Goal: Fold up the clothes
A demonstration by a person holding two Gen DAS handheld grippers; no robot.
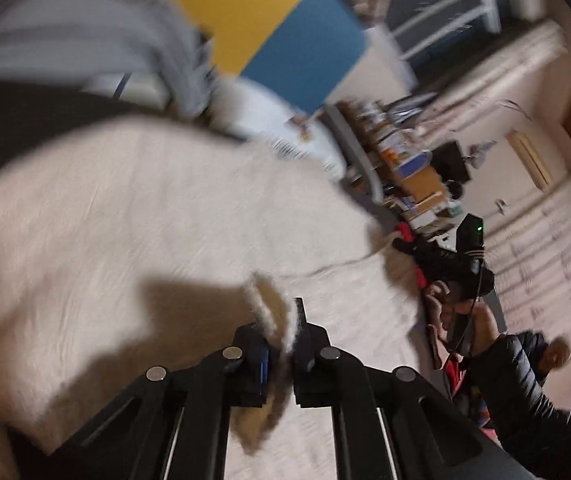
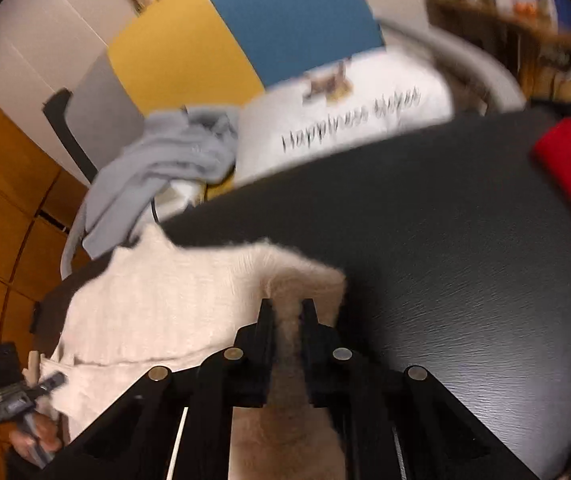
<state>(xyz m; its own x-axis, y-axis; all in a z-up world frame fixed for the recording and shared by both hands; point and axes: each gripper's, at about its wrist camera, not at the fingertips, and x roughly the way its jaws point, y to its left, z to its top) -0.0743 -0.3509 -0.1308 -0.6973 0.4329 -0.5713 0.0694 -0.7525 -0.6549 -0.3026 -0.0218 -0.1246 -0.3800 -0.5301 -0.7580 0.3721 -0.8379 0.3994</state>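
A cream knitted sweater is held at two points above a black desk, each gripper clamped on a fold of its fuzzy edge. In the left wrist view, the left gripper is closed on a small tuft of the knit, which stands up between the fingers, while the body of the garment spreads away to the far left and fills most of the frame. In the right wrist view, the right gripper is closed on a thicker bunch of the same cream fabric, which runs down between the jaws toward the camera; the rest of the sweater lies to the near left, draped on the desk's left end, and bare desk is seen ahead and to the right.

The garment's long axis is judged to run between the two grippers. The right hand is seen at the right of the left view, well apart from the left gripper, so the span appears stretched rather than slack. The next fold is judged to depend on both held edges being carried together across the body of the sweater.

A grey garment and a white printed cloth lie at the far edge. Both views are blurred.
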